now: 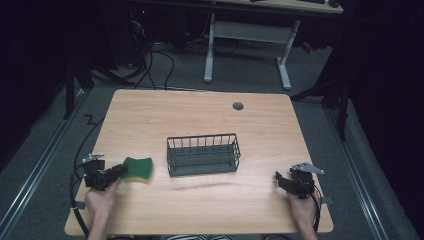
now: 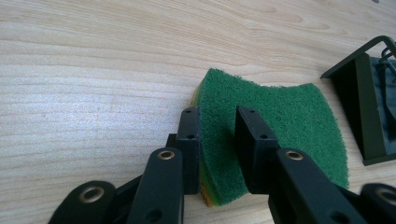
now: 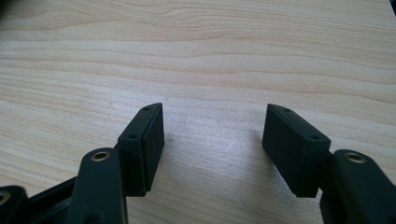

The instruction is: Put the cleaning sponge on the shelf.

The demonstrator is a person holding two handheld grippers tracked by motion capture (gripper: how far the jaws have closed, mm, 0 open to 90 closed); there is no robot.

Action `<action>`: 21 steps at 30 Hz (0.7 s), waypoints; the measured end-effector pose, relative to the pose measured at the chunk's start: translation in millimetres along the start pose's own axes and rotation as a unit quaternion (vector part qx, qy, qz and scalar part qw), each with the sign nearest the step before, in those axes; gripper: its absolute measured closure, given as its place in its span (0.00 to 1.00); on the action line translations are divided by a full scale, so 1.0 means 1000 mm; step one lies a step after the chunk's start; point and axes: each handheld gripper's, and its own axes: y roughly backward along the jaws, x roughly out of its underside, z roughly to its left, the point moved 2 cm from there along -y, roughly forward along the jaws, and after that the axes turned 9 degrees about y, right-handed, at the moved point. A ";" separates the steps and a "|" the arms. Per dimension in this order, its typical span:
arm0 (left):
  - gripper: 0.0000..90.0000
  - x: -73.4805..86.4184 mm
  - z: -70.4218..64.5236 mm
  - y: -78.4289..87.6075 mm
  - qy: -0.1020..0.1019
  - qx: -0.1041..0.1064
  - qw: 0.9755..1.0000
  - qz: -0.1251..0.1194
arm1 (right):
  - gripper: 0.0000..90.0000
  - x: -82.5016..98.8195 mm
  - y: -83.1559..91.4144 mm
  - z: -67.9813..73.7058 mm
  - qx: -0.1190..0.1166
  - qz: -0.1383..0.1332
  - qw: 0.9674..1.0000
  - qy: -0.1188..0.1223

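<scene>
From the high view we see the sponge (image 1: pixel 137 169) lying flat on the wooden table (image 1: pixel 200 120), just left of the empty wire basket (image 1: pixel 203 154), with our left gripper (image 1: pixel 119 171) at its near-left corner and our right gripper (image 1: pixel 283 181) well apart near the table's right edge. Nothing is in the basket, so we judge the work barely begun: the sponge is not yet lifted. In the left gripper view our black pads (image 2: pixel 192 140) sit on either side of the sponge's (image 2: pixel 280 116) near edge, one against its yellow side and one on its green top, apparently pinching it; the basket's corner (image 2: pixel 369 102) stands close by. In the right gripper view our jaws stand wide apart over bare wood, holding nothing. Lifting, carrying and dropping the sponge remain.
</scene>
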 end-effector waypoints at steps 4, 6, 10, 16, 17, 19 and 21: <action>0.85 0.000 0.000 0.001 -0.001 -0.005 1.000 -0.001 | 0.43 0.000 0.000 0.000 0.001 0.001 1.000 -0.001; 0.86 0.000 0.000 0.001 0.000 -0.005 1.000 -0.002 | 0.43 0.000 0.000 0.000 0.001 0.001 1.000 -0.001; 0.89 -0.001 -0.002 0.002 -0.006 -0.014 1.000 -0.002 | 0.43 0.000 0.000 0.000 0.000 0.000 1.000 -0.002; 0.96 -0.001 -0.003 0.002 -0.015 -0.022 1.000 -0.003 | 0.42 0.000 0.000 0.000 0.001 0.000 1.000 -0.005; 0.96 -0.001 -0.003 0.002 -0.015 -0.022 1.000 -0.003 | 0.42 0.000 0.000 0.000 0.001 0.000 1.000 -0.005; 0.97 -0.001 -0.003 0.002 -0.016 -0.022 1.000 -0.004 | 0.42 0.000 0.000 0.000 0.001 0.000 1.000 -0.005; 0.97 -0.001 -0.003 0.003 -0.011 -0.016 1.000 -0.008 | 0.43 0.000 0.000 0.000 0.000 0.000 1.000 -0.006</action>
